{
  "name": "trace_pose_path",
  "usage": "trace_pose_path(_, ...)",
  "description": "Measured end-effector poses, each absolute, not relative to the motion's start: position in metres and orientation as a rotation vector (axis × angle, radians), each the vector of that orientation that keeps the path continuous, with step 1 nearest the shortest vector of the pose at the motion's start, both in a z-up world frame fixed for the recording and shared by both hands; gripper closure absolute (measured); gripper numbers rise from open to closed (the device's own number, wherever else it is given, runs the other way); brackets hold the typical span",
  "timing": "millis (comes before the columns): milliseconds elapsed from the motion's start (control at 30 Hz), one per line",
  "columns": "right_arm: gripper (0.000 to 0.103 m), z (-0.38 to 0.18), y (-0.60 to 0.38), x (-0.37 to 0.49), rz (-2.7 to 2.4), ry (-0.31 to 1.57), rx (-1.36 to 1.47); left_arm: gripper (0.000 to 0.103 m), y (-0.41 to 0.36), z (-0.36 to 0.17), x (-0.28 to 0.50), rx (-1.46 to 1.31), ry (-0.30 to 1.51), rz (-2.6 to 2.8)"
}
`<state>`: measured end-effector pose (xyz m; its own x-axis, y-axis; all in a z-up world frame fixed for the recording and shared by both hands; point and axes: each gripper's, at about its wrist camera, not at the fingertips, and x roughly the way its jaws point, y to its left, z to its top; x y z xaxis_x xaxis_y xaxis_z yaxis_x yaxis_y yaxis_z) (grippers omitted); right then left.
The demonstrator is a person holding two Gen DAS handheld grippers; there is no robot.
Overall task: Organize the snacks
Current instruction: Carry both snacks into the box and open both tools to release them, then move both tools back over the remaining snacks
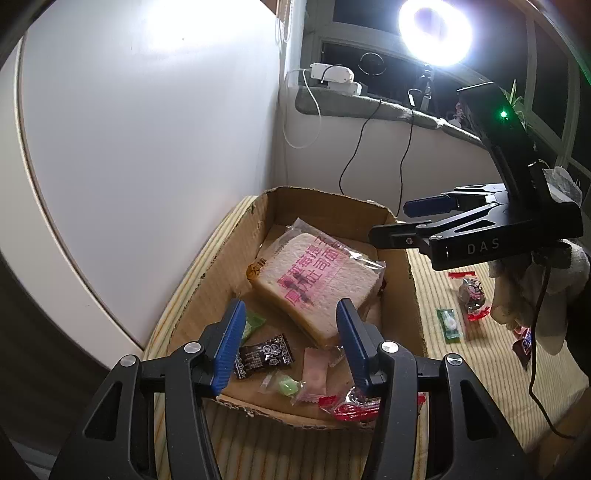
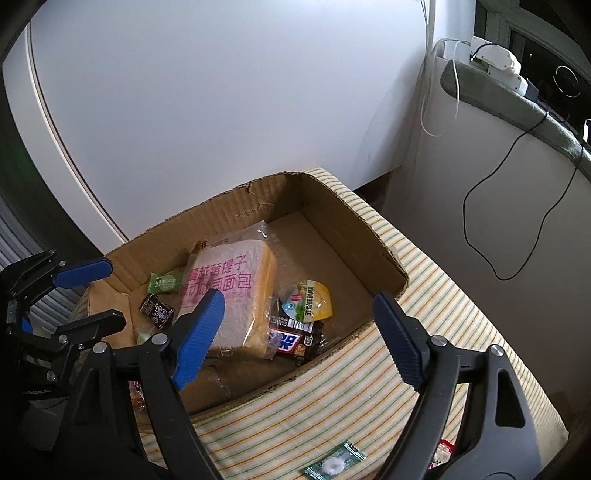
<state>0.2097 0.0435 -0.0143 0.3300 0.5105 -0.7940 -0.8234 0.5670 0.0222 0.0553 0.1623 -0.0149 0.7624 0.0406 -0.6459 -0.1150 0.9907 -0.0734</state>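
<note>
From the left wrist camera, a striped cloth point(image 1: 476, 354) in cream, green and orange covers the table, which is pushed into a corner of white wall point(image 1: 147, 129). A grey window ledge point(image 1: 369, 105) carries white adapters and trailing black cables, and a ring light point(image 1: 436, 31) glares at the top. The cardboard box point(image 1: 221, 280) sits on the cloth holding the bagged bread point(image 1: 314, 280) and small sweets. The left gripper point(image 1: 291, 347) hangs above the box's near end, jaws apart and holding nothing. More wrapped candies point(image 1: 471, 295) lie on the cloth right of the box — under the right gripper point(image 1: 400, 221), which is also spread and empty.

From the right wrist camera, the same box point(image 2: 332, 206) shows the bread point(image 2: 229, 295), a jelly cup point(image 2: 308, 301) and a chocolate bar point(image 2: 288, 339) inside. The right gripper point(image 2: 295, 332) is released above the box's near wall, and a green mint point(image 2: 334, 465) lies on the striped cloth point(image 2: 332, 398) below. The left gripper point(image 2: 96, 291) is at the left edge, open.
</note>
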Motion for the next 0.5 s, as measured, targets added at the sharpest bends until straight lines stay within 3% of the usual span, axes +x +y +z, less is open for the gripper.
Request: trace_pose_path(500, 0.018, 0.000, 0.011, 0.191, 0.885, 0.851, -0.422, 0.053, 0.135, -0.002, 0.044, -0.092, 0.670, 0.047)
